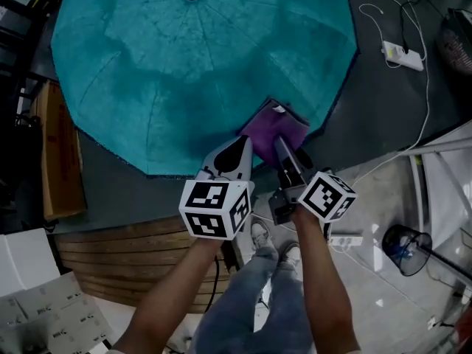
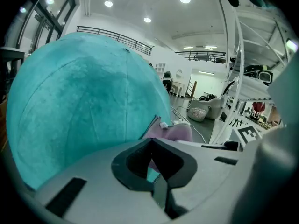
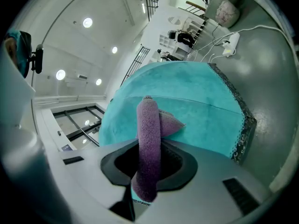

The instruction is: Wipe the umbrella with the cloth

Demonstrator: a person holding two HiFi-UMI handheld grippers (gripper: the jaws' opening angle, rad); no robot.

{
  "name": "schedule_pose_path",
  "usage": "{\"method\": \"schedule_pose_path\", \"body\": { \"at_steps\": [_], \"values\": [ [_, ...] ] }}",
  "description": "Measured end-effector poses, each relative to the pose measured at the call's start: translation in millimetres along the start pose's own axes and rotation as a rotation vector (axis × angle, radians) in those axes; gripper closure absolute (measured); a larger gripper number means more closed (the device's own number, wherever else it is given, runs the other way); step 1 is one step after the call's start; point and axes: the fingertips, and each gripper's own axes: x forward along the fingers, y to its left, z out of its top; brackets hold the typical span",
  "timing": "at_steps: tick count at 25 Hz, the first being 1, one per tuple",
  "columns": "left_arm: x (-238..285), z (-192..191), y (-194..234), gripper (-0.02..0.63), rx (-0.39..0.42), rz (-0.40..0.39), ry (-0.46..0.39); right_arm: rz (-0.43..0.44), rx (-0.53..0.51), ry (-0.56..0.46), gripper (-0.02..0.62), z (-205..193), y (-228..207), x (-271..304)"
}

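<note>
My right tongs [image 1: 282, 147] are clenched on the purple cloth [image 1: 273, 129], which sits folded against the near rim of the open teal umbrella [image 1: 192, 72]. In the right gripper view the cloth [image 3: 148, 143] stands up as a thick roll out of the dark hollow between the jaws of these tongs [image 3: 148, 171], with a loose corner lying on the umbrella's [image 3: 196, 111] fabric just behind it. My left tongs [image 1: 237, 150] sit just beside the right ones, at the same stretch of rim and left of the cloth. In the left gripper view the left tongs [image 2: 153, 169] have their jaws drawn together. A sliver of teal shows in their hollow, and I cannot tell whether any fabric is pinched there. Past them the umbrella [image 2: 84, 106] bulges up on the left, with the cloth [image 2: 175, 133] at its edge. The umbrella rests canopy-up on a dark floor [image 1: 383, 102], where a white power strip [image 1: 403, 54] lies well apart to the right. A pale bag [image 2: 198, 110] stands farther off; I cannot tell what is in it. Wooden boards [image 1: 125, 257] lie on my left and a small fan [image 1: 404, 248] on my right.
</note>
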Motion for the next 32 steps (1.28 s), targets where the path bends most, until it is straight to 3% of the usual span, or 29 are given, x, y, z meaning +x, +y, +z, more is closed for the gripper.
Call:
{"method": "schedule_pose_path", "body": {
  "at_steps": [8, 16, 25, 32],
  "values": [
    [15, -49, -16, 0.601, 0.029, 0.003, 0.009, -0.045, 0.036, 0.045, 0.518, -46, -72, -14],
    [5, -69, -14, 0.601, 0.027, 0.027, 0.014, -0.118, -0.038, 0.113, 0.518, -61, -103, -31],
    [-47, -58, -43, 0.601, -0.050, 0.049, 0.046, -0.054, -0.239, 0.185, 0.518, -38, 0, -69],
    [-109, -3, -61, 0.601, -0.072, 0.090, 0.009, -0.028, -0.377, 0.215, 0.518, -11, 100, -90]
  ]
}}
